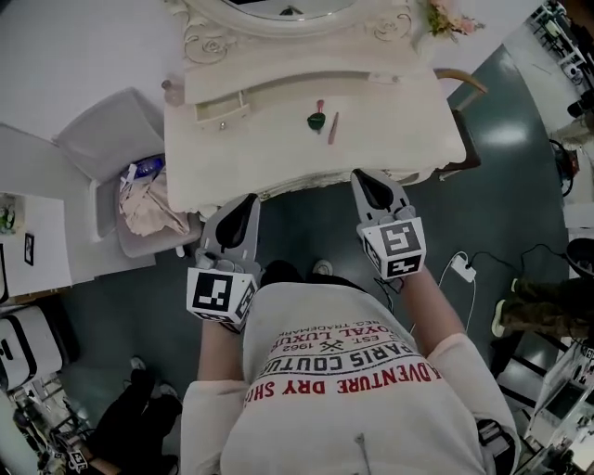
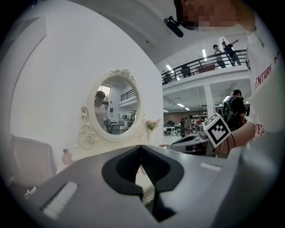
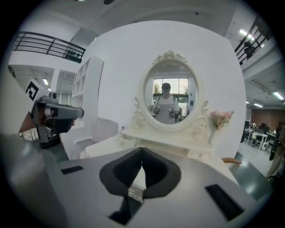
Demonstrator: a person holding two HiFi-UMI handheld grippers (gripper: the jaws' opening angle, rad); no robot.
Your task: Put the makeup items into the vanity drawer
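A white vanity (image 1: 399, 139) with an oval mirror (image 3: 170, 99) stands in front of me. On its top lie a small green item with a pink stem (image 1: 317, 118) and a thin brown pencil (image 1: 332, 127). A small drawer with a knob (image 1: 223, 113) juts slightly from the low shelf at the left. My left gripper (image 1: 249, 202) hovers at the vanity's near edge, shut and empty. My right gripper (image 1: 365, 178) is over the near edge, a little short of the two items, also shut with nothing in it. In the gripper views both pairs of jaws (image 2: 141, 149) (image 3: 142, 151) meet at the tips.
A small pink bottle (image 1: 170, 90) stands at the vanity's back left. A grey armchair (image 1: 111, 139) holding crumpled cloth (image 1: 148, 206) sits to the left. Pink flowers (image 1: 447, 19) and a wooden chair arm (image 1: 461, 80) are at the right, with cables (image 1: 461, 269) on the floor.
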